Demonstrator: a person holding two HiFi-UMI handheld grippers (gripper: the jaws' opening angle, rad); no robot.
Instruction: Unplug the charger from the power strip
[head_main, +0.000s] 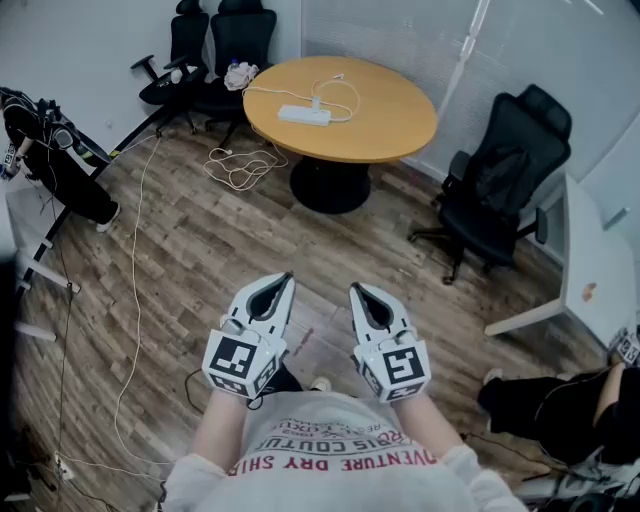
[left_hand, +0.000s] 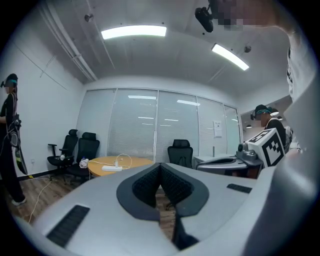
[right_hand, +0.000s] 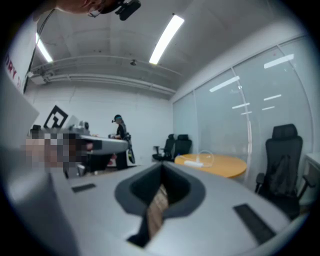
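In the head view, the person holds both grippers level and side by side in front of the chest, above the wooden floor (head_main: 200, 260). The left gripper (head_main: 284, 280) and the right gripper (head_main: 357, 291) are near each other but apart, each with its jaws pressed together on nothing. Well beyond them stands a round wooden table (head_main: 385, 120). A white power strip (head_main: 304, 115) lies on it, with the charger (head_main: 316, 102) plugged into it and a white cable (head_main: 345, 95) looping across the tabletop. A black office chair (head_main: 505, 180) stands to the right of the table, and a coil of cord (head_main: 240, 168) lies on the floor at the table's left.

In the left gripper view, the left gripper (left_hand: 160, 165) shows its jaws clenched, the tips meeting with nothing between them. The table (left_hand: 132, 162) sits far off at left, carrying the power strip (left_hand: 111, 168) with the charger (left_hand: 116, 163) upright in it. The right gripper's marker cube (left_hand: 270, 145) appears at right.

In the right gripper view, the right gripper (right_hand: 161, 167) also has its jaws closed and empty. The table (right_hand: 222, 166) lies ahead to the right, and the power strip (right_hand: 194, 164) on it is small and blurred.
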